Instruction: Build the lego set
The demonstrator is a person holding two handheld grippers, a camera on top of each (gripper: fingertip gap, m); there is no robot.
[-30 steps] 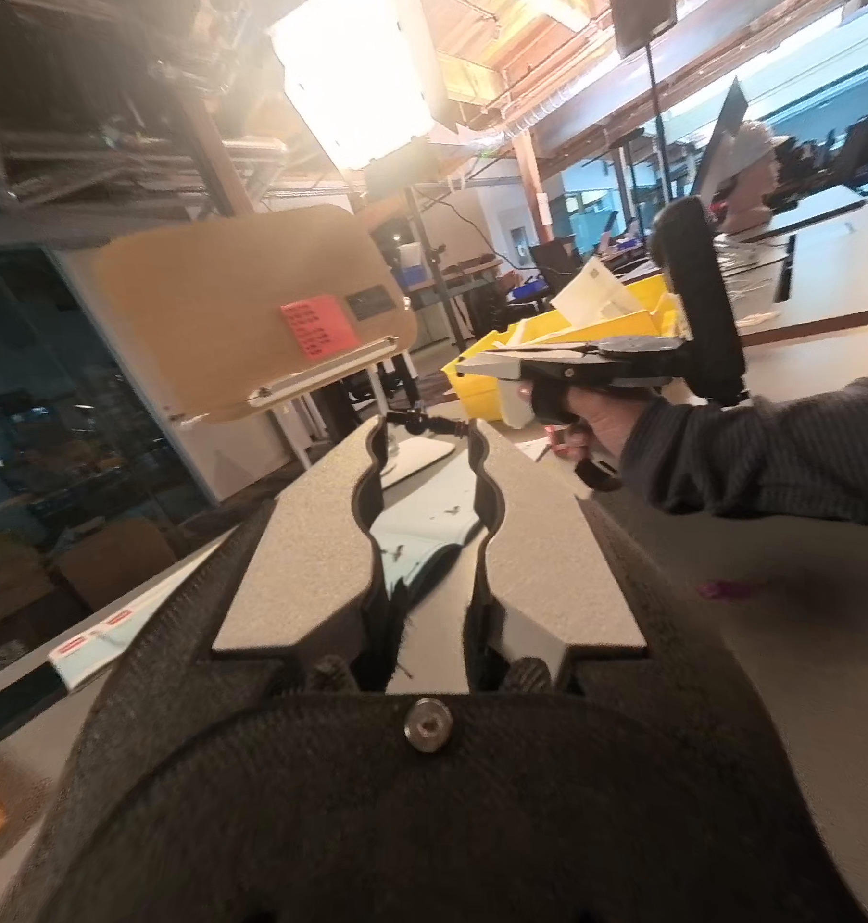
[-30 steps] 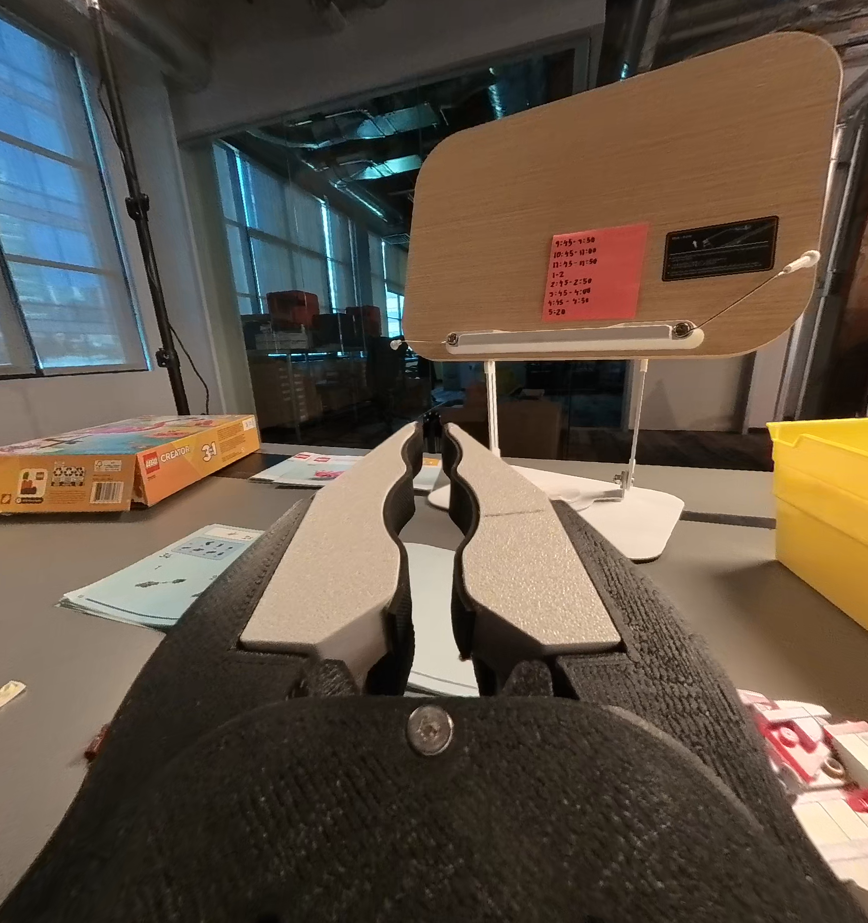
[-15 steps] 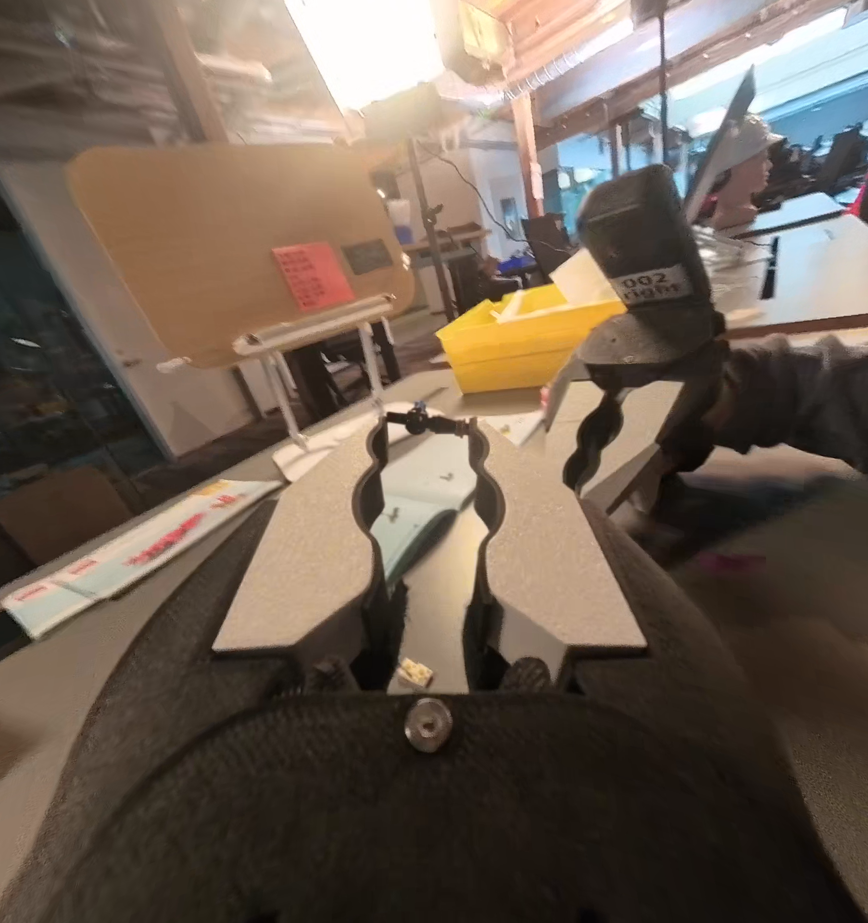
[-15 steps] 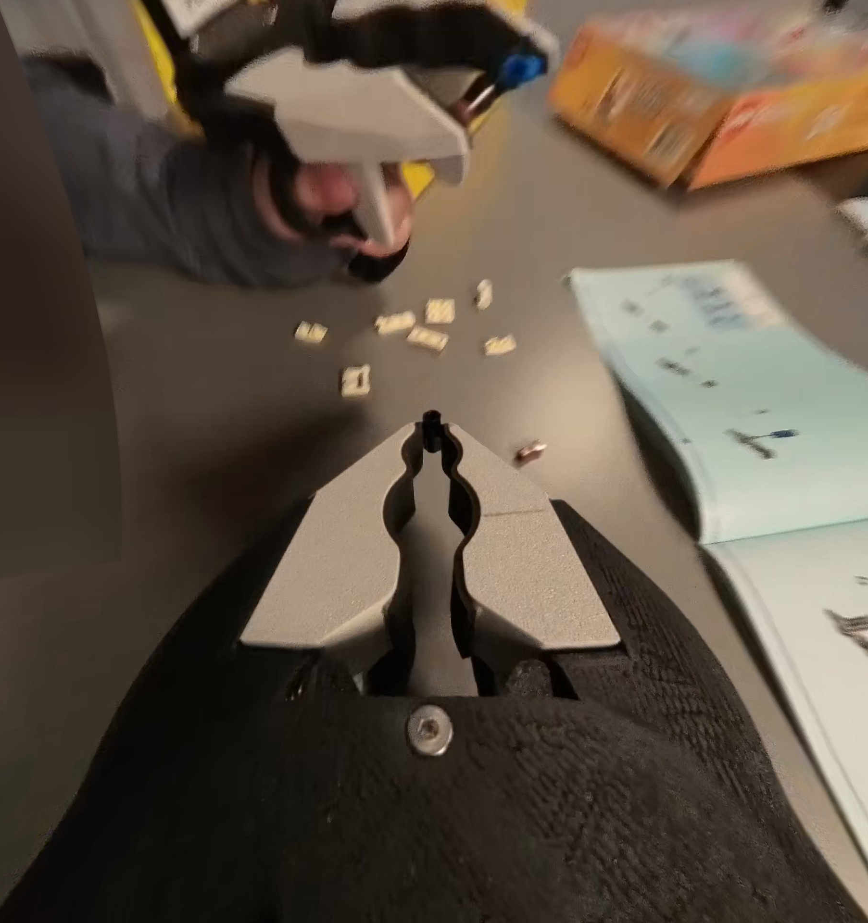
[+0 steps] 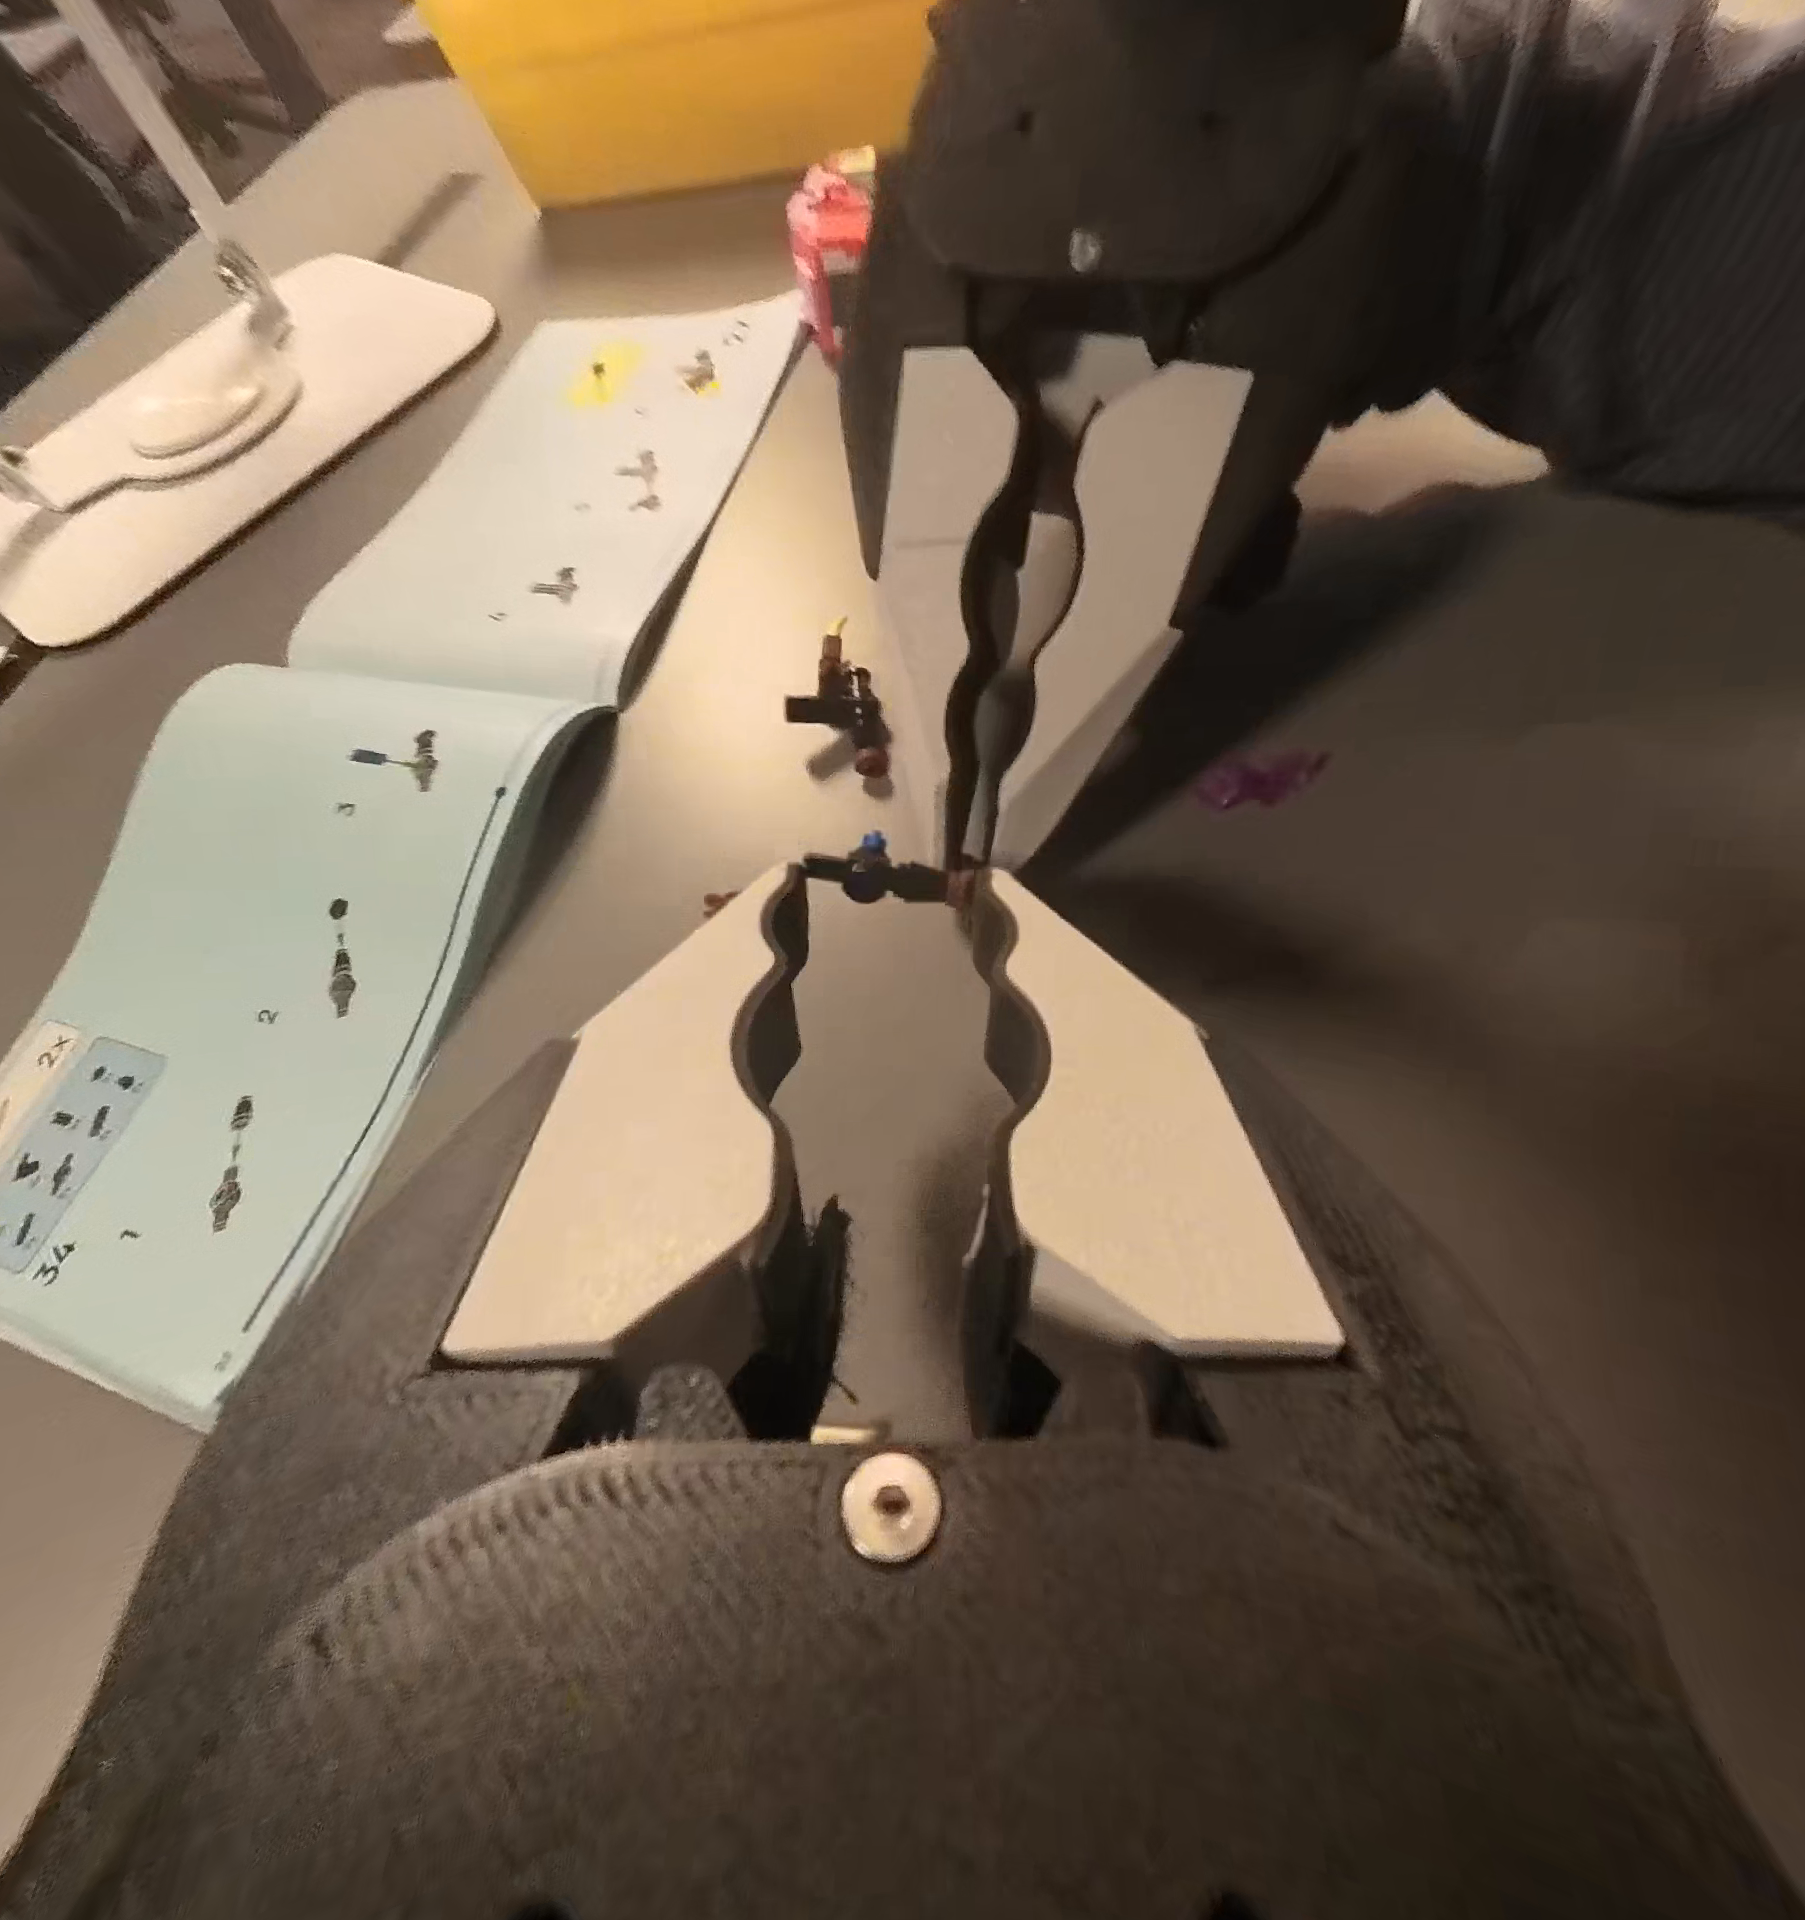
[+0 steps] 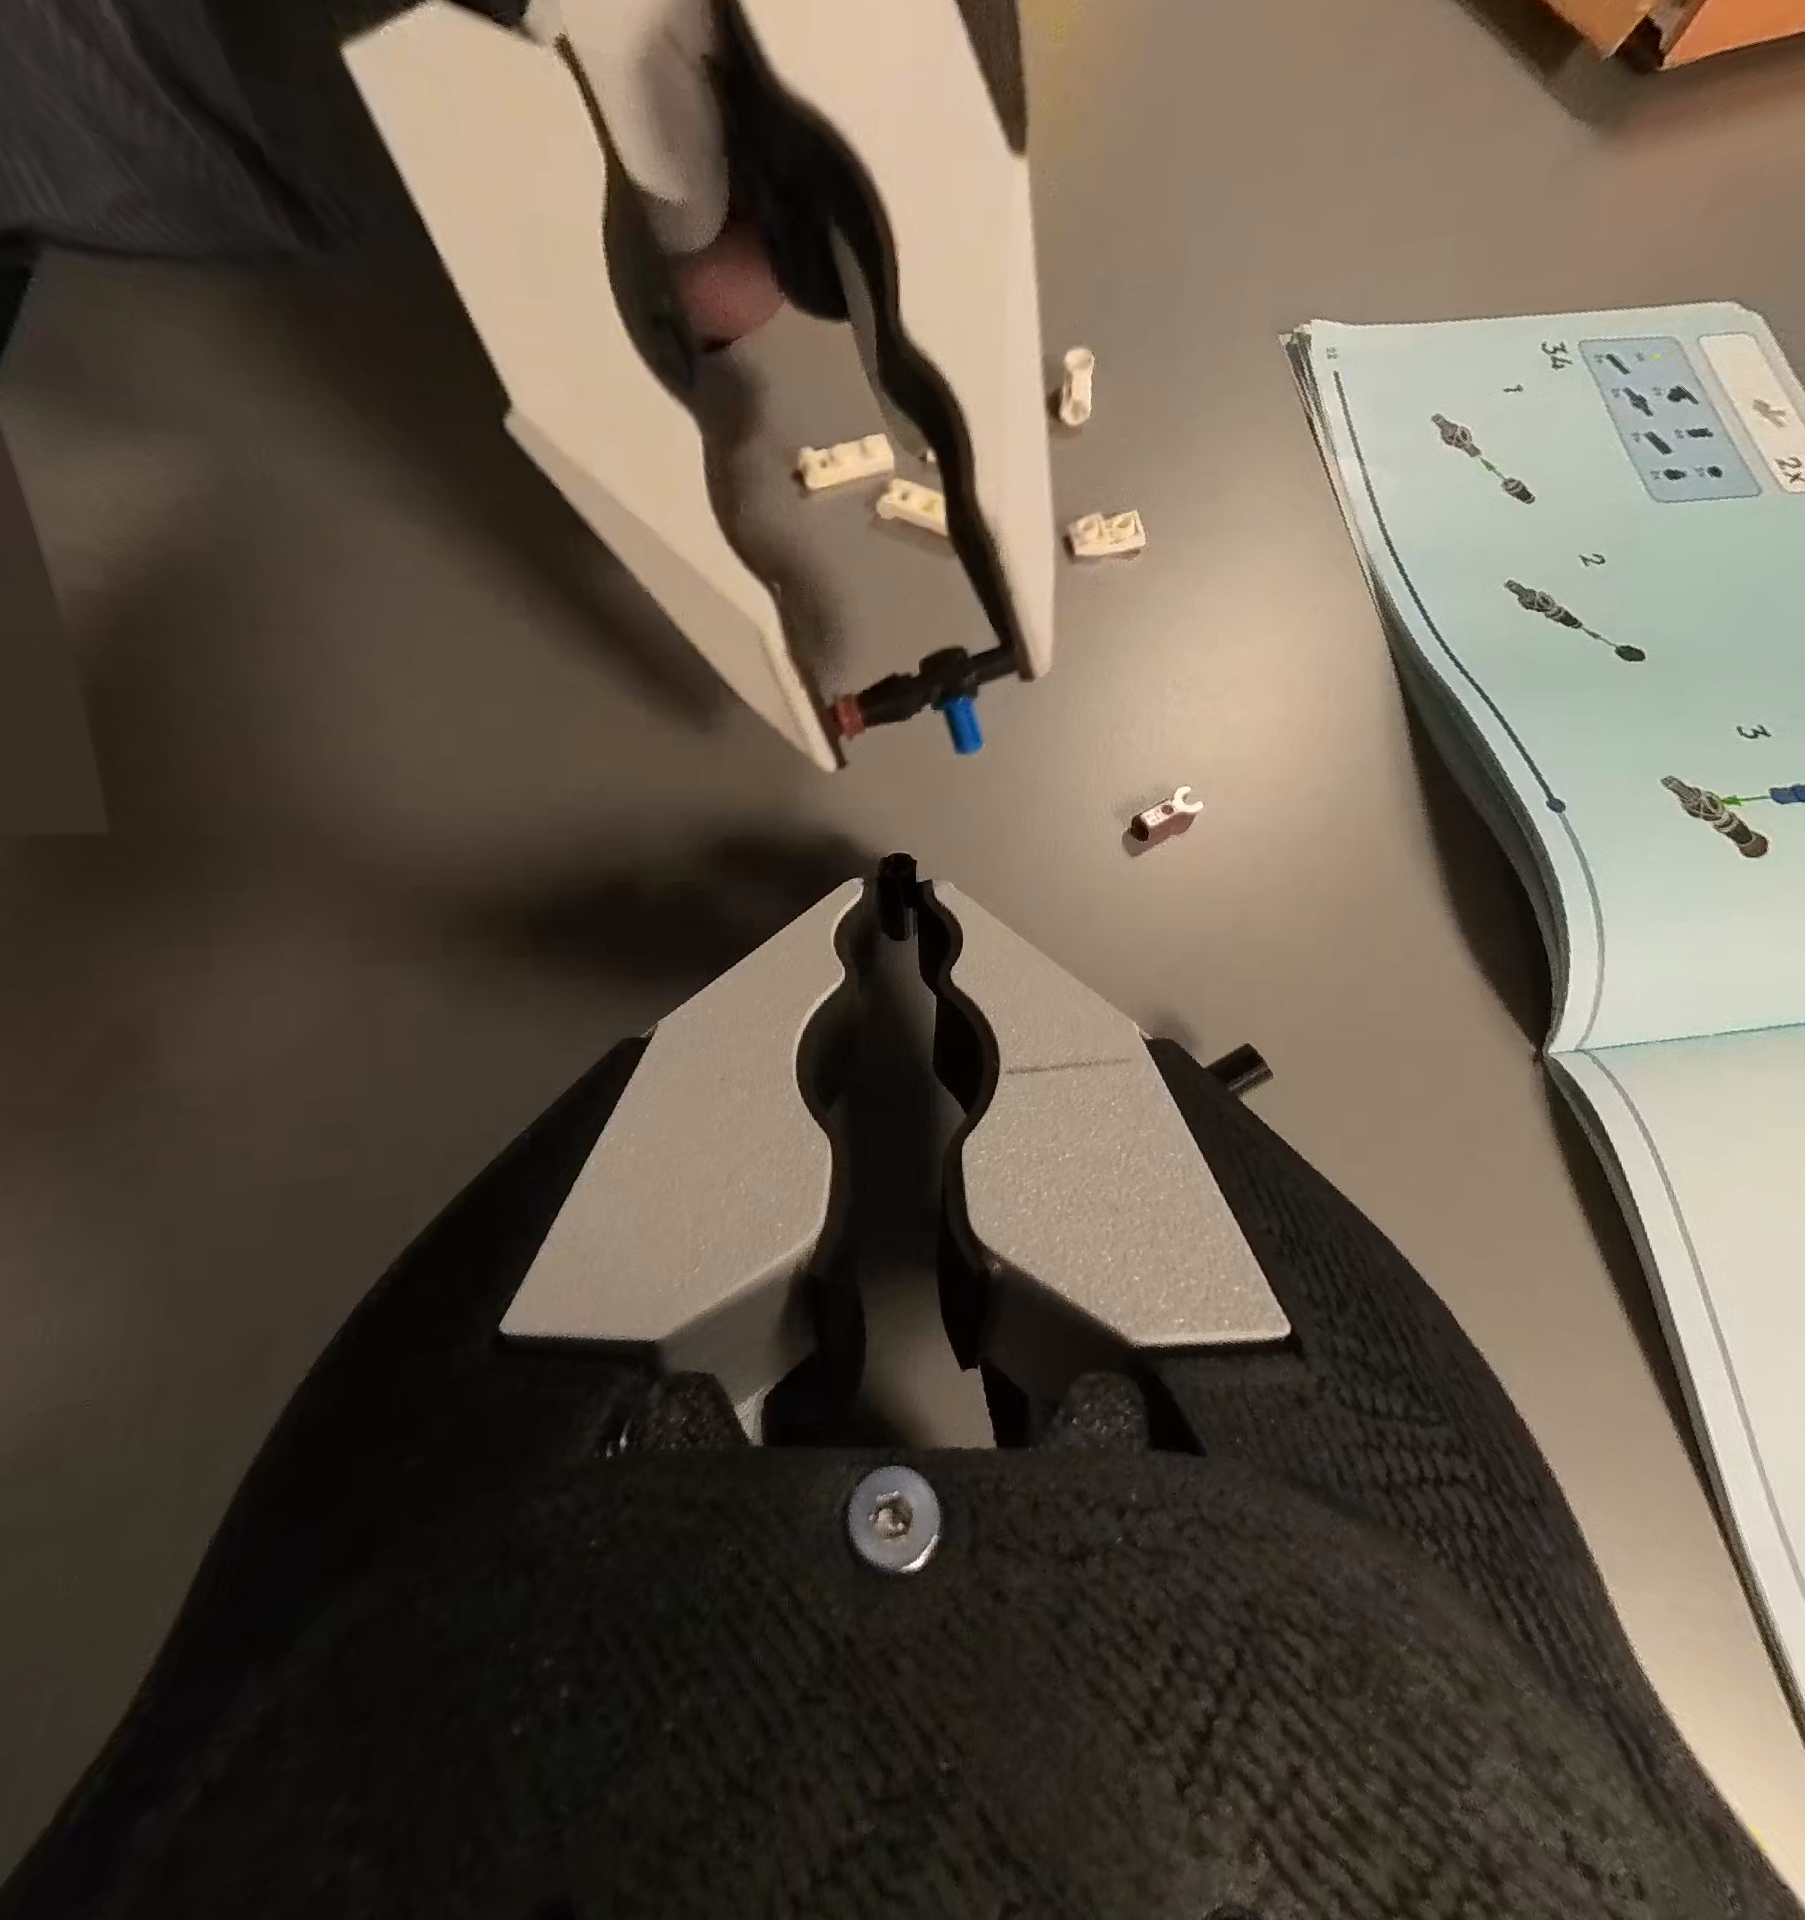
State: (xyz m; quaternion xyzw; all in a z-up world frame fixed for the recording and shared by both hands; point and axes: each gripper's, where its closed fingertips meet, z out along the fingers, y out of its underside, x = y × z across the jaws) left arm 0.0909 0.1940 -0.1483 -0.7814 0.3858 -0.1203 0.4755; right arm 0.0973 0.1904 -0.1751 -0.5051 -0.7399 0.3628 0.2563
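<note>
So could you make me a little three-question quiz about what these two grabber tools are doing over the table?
1. True or false: the left gripper holds a thin black rod assembly with a blue peg spanning its fingertips.
2. What does the right gripper pinch? A) a white brick B) a small black pin C) a purple piece
3. What lies open on the grey table at the right edge of the right wrist view?

Key: 1 true. 2 B. 3 a pale blue instruction booklet.
</note>
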